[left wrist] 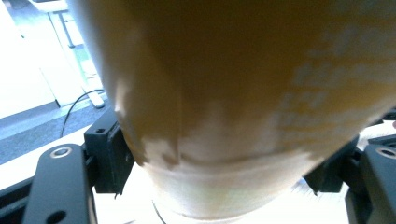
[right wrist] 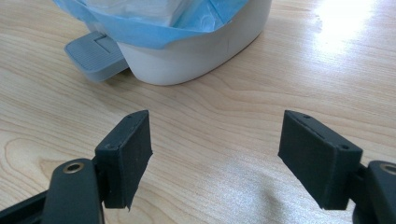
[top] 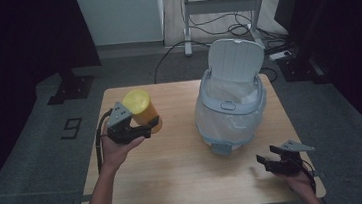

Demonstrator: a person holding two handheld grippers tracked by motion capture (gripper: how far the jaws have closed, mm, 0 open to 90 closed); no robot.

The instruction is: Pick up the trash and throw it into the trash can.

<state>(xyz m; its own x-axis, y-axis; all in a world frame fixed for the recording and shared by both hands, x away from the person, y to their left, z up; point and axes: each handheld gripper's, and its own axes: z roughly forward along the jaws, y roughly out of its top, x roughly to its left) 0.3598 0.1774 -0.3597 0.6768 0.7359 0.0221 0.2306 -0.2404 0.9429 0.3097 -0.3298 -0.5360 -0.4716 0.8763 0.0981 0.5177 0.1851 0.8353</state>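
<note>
Yellow cup (top: 141,108) clamped in left gripper (top: 144,128), held left of the open bin (top: 230,107); right gripper (right wrist: 215,154) empty, jaws apart, nearer its pedal (right wrist: 93,56).

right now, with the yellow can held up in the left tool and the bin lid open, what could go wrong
1. The left tool grips the yellow can low on its body while the can tilts, so it may slip or swing out.
2. The bin mouth is narrowed by the loose bag liner, so the can could catch on it or drag it in.
3. The upright lid could be knocked shut, and the open right tool isn't steadying the bin.
</note>
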